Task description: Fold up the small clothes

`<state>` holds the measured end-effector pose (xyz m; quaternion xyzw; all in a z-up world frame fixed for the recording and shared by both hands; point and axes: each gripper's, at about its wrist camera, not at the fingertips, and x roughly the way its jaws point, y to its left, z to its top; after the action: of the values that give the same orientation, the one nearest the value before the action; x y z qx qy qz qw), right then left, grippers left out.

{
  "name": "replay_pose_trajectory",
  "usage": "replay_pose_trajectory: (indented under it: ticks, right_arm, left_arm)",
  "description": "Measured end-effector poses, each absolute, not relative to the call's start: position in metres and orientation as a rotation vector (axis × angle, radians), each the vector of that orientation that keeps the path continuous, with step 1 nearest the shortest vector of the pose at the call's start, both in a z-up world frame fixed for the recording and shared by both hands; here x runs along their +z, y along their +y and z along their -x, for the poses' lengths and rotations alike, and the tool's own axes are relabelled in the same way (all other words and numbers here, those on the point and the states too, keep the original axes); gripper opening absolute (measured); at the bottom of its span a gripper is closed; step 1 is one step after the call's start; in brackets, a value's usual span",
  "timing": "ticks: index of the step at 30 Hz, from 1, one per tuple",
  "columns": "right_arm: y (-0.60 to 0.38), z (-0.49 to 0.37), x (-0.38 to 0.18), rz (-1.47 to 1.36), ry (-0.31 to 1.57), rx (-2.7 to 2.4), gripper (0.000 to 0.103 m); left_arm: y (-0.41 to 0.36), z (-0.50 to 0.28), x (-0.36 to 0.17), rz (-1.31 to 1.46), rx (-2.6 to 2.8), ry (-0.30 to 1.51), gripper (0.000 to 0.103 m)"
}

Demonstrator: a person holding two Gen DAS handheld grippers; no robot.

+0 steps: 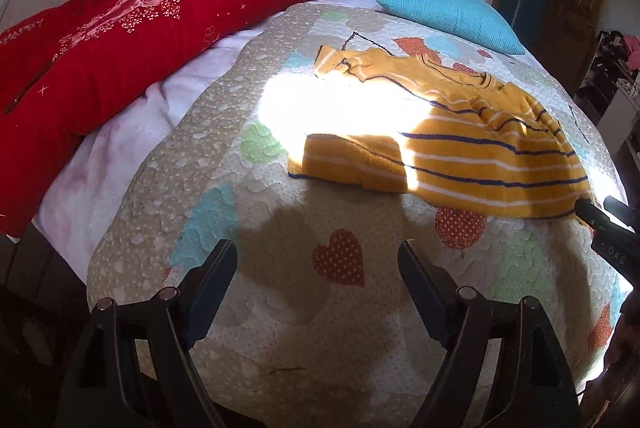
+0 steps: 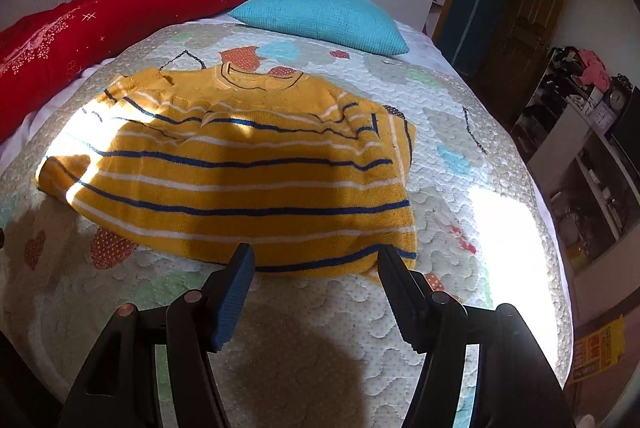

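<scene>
Both tongs (image 1: 318, 260) (image 2: 316, 262) open, empty, near striped sweater (image 2: 240, 163)

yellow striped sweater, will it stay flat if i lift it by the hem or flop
The yellow striped sweater is a soft knit already rumpled near its collar, so it will probably drape and sag. The quilt looks textured, so dragging may bunch it.

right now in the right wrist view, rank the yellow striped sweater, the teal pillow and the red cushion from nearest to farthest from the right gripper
From the right gripper:
1. yellow striped sweater: its hem lies just ahead of the fingertips.
2. red cushion: far left, along the bed's edge.
3. teal pillow: at the far end, beyond the sweater's collar.
The cushion and pillow are close to call.
</scene>
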<state>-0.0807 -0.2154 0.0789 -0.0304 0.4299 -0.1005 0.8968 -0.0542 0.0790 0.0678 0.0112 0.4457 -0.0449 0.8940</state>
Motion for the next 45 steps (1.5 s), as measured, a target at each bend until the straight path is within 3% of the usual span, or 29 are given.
replay_pose_trajectory:
  ticks: [18,23,27,36,45]
  right_arm:
    - [-0.164,0.037,0.078,0.027,0.832,-0.055,0.068]
    - [-0.164,-0.002,0.051,-0.036,0.908,-0.063,0.068]
    - [-0.164,-0.018,0.026,-0.045,0.964,-0.071,0.076]
    - [-0.151,-0.005,0.045,0.044,0.928,-0.017,0.078]
    - [-0.046,0.017,0.038,0.37,0.854,0.215,0.077]
  left_arm:
    - [0.085,0.065,0.054,-0.115,-0.056,0.913,0.082]
    - [0.086,0.066,0.049,-0.105,-0.062,0.925,0.082]
    - [0.092,0.065,0.047,-0.093,-0.061,0.935,0.082]
    - [0.108,0.056,0.038,-0.023,-0.05,0.967,0.082]
    - [0.14,0.046,0.034,0.095,-0.018,0.988,0.082]
